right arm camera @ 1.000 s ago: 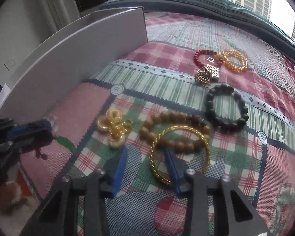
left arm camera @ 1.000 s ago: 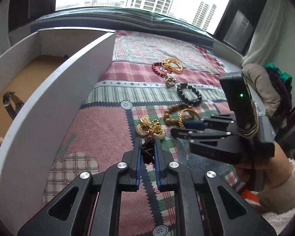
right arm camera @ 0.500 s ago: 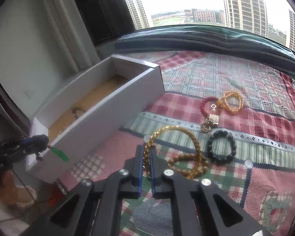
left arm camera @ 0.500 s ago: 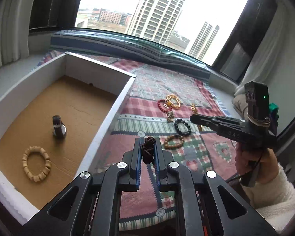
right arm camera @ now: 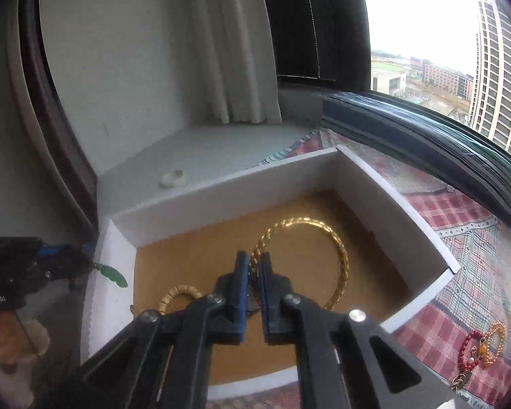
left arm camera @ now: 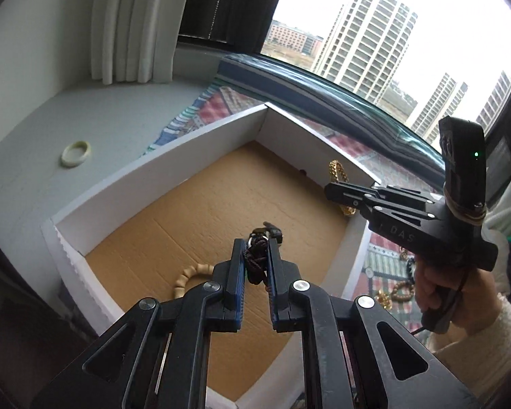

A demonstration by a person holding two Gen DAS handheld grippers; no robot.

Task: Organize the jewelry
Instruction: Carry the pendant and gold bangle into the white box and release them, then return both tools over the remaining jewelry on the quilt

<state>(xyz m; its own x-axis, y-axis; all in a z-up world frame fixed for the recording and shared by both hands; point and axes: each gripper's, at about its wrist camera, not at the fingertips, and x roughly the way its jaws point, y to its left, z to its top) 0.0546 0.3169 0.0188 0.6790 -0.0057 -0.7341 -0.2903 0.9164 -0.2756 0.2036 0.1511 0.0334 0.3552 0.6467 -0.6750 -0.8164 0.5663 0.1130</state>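
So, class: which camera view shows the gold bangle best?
The right wrist view: the gold bangle shows as nearly a full ring, held in the right gripper over the box. The left wrist view shows only short pieces behind that gripper.

A wide window [left arm camera: 408, 17] shows pale overcast sky and tall towers [left arm camera: 364, 37]. A dark blind [left arm camera: 228, 3] hangs at its left, with a white curtain [left arm camera: 129, 24] beside it against a plain wall [right arm camera: 119, 51]. Below runs a grey sill [left arm camera: 51, 109], partly covered by a plaid cloth [right arm camera: 466, 238].
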